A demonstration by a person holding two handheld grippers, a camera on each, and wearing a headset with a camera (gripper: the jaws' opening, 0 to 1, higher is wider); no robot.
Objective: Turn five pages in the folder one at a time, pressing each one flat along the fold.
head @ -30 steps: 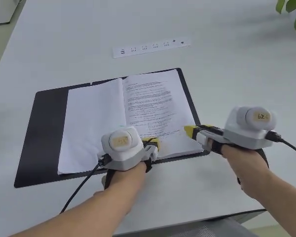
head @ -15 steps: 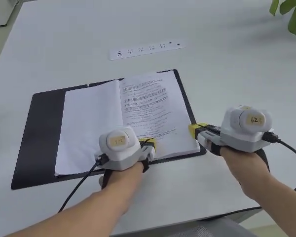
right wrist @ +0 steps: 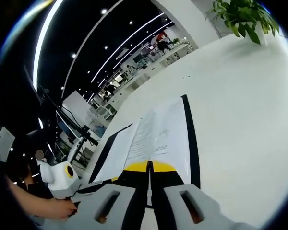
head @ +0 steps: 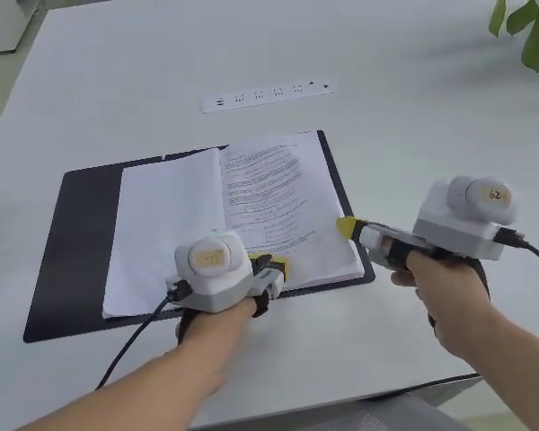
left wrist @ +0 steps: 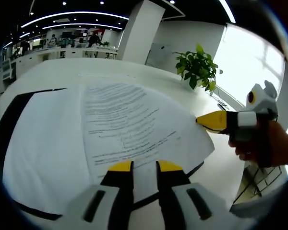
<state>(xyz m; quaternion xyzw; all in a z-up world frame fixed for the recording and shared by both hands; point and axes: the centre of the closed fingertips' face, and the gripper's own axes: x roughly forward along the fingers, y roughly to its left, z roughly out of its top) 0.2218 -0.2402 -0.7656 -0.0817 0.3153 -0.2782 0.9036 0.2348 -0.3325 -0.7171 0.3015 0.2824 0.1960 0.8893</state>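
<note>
- Folder point(head: 76, 233) lies open and flat about the middle of the worktop point(head: 431, 117), closer to its near edge. Its black cover sits under a blank left sheet point(head: 166, 224) and a printed right page point(head: 269, 193).
- I judge the paper to be light, limp and easy to crease. The loose outer edge or near corner of the printed right page looks like the place to lift, one sheet only, since sheets may cling together.
- My right tongs point(head: 349, 228) are clenched, tip at that page's outer edge, with nothing visibly between the jaws.
- My left tongs point(head: 271, 267) sit over the page's near edge beside the fold, jaws slightly parted, gripping nothing.
- Towards the far edge lies a power strip point(head: 265, 92); a plant point(head: 525, 31) stands at the far right corner.
</note>
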